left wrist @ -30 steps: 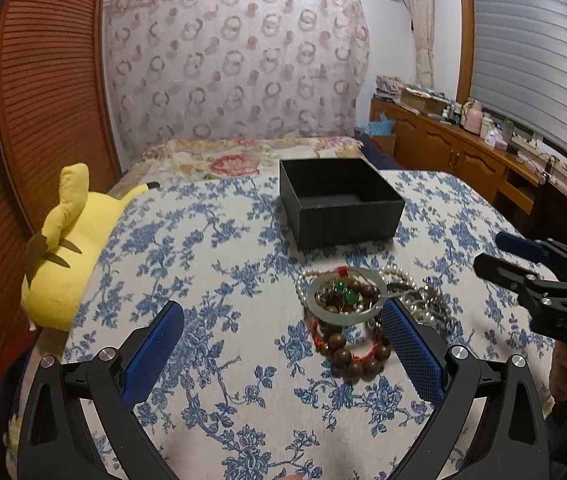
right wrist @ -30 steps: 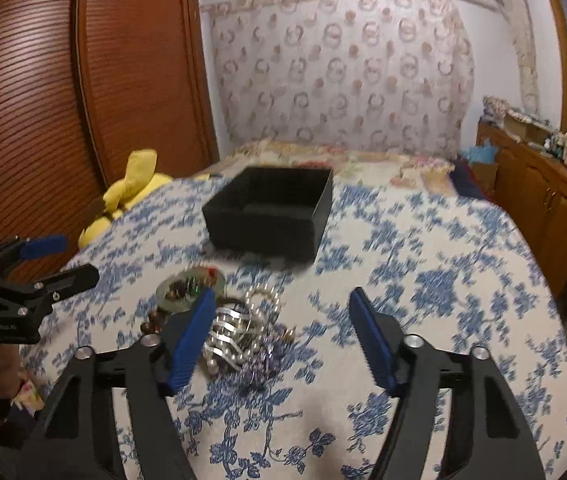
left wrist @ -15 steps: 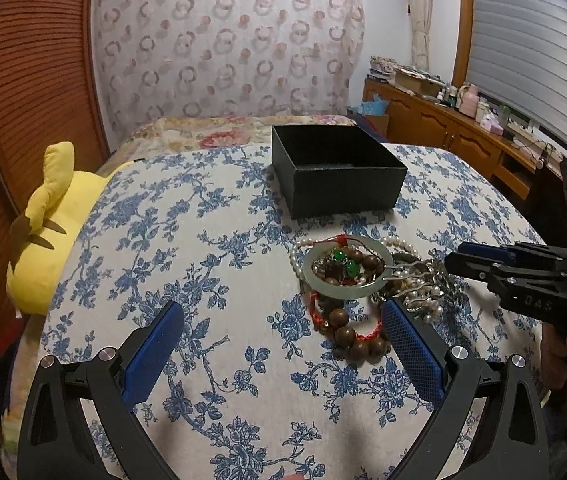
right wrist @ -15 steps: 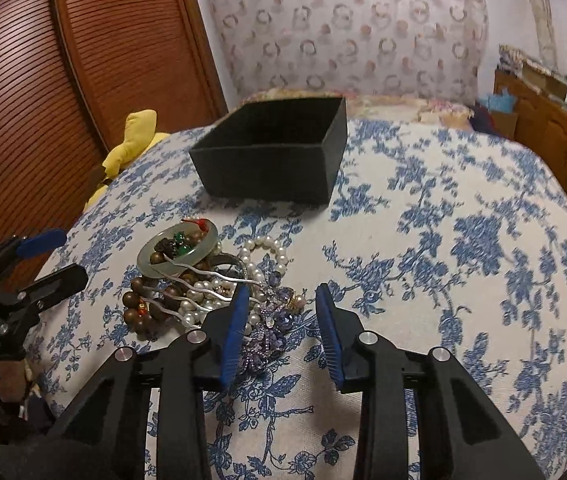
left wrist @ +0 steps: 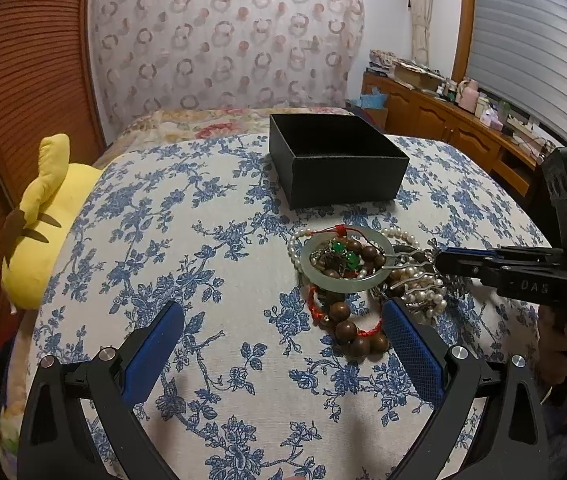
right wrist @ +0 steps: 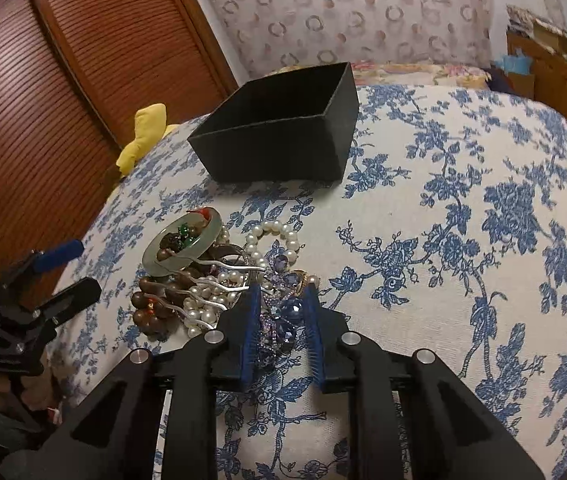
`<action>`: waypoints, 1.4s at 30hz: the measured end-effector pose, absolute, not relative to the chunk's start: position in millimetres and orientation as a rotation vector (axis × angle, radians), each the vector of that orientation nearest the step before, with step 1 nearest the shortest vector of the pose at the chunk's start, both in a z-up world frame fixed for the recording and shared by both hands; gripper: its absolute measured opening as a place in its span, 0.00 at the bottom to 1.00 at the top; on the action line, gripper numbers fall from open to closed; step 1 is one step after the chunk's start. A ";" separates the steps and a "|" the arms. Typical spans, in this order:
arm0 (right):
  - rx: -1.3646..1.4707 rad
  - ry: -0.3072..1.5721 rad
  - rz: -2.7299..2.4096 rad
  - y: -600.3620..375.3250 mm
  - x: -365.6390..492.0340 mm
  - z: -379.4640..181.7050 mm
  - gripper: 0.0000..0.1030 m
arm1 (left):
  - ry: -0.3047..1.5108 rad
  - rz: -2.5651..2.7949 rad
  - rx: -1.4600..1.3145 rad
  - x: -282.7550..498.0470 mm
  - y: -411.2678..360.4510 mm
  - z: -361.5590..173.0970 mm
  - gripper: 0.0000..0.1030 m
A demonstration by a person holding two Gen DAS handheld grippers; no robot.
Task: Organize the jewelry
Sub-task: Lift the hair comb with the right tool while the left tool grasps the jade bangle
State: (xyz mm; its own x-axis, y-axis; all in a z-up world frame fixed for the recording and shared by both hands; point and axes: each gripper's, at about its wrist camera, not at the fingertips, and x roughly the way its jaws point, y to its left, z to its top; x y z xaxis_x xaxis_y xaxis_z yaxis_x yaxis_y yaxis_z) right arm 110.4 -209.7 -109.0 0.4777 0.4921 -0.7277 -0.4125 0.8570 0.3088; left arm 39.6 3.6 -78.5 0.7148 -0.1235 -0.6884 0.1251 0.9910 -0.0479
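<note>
Purple brooch (right wrist: pixel 281 320) sits between my right gripper's (right wrist: pixel 281 320) nearly closed jaws, seemingly clamped. My left gripper (left wrist: pixel 279 332) hangs wide apart. Next I judge: lift it free, toward the black box (right wrist: pixel 283 136).

Yellow plush toy (left wrist: pixel 39 236) at the floral bedspread's (left wrist: pixel 187 240) edge, beside a brown slatted door (right wrist: pixel 43 92).

Both claws: black frames, blue ribbed pads (left wrist: pixel 411 344), silver screws (right wrist: pixel 211 337), "DAS" marking.
</note>
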 end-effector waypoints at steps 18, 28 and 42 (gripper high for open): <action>-0.055 0.812 0.389 -246.3 109.4 -89.3 0.22 | 0.834 -0.235 -0.043 68.8 -4.5 -89.9 0.93; -0.040 0.807 0.364 -259.0 109.2 -91.6 0.22 | 0.899 -0.324 -0.066 102.8 -21.3 -97.3 0.86; -0.046 0.777 0.360 -258.3 107.3 -83.8 0.22 | 0.935 -0.355 -0.022 128.4 -39.9 -103.8 0.67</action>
